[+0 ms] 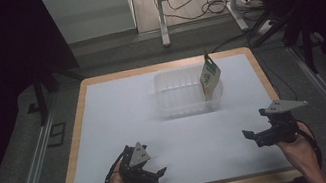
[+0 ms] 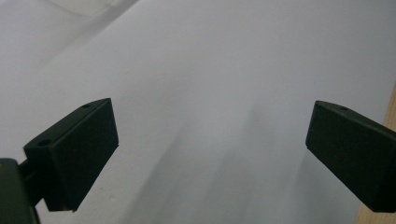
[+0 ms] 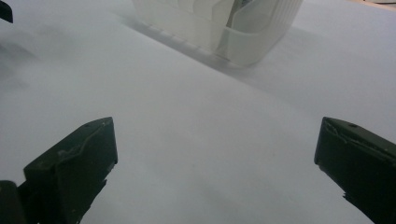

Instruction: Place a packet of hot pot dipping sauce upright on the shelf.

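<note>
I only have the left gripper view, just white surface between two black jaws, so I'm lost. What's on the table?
Observer: A clear ribbed plastic tub sits toward the table's far side, right of centre.
Operator: Empty?
Observer: No, a green-and-cream printed packet stands tilted in the tub's right end, its top above the rim.
Operator: Where's the other gripper?
Observer: The right gripper is low over the white table sheet near its right edge, jaws open, holding nothing.
Operator: And mine?
Observer: The left gripper is near the front edge, open.
</note>
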Tool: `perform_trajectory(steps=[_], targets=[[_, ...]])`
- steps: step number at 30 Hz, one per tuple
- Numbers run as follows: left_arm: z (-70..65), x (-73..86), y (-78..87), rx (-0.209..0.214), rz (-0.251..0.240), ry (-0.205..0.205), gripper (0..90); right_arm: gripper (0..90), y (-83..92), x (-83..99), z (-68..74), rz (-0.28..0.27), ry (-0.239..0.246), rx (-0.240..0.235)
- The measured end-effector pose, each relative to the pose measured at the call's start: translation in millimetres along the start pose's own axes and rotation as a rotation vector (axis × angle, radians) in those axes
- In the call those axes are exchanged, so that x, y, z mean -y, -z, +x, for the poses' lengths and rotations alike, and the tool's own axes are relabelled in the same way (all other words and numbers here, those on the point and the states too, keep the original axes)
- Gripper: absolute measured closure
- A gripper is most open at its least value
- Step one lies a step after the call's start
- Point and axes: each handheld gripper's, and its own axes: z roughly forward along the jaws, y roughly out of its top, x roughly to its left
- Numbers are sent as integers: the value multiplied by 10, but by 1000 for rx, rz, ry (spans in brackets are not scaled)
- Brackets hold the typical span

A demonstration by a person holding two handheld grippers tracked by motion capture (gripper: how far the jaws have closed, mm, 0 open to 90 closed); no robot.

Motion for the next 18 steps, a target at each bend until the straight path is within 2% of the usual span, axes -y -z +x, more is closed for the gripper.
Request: perform_trajectory(steps=[11, 18], targets=[[0, 4, -3, -5, -6, -2, 20, 0, 112, 130, -12, 6, 0, 31], [-3, 7, -10, -6, -2, -10, 19, 0, 137, 239, -35, 31, -23, 32]])
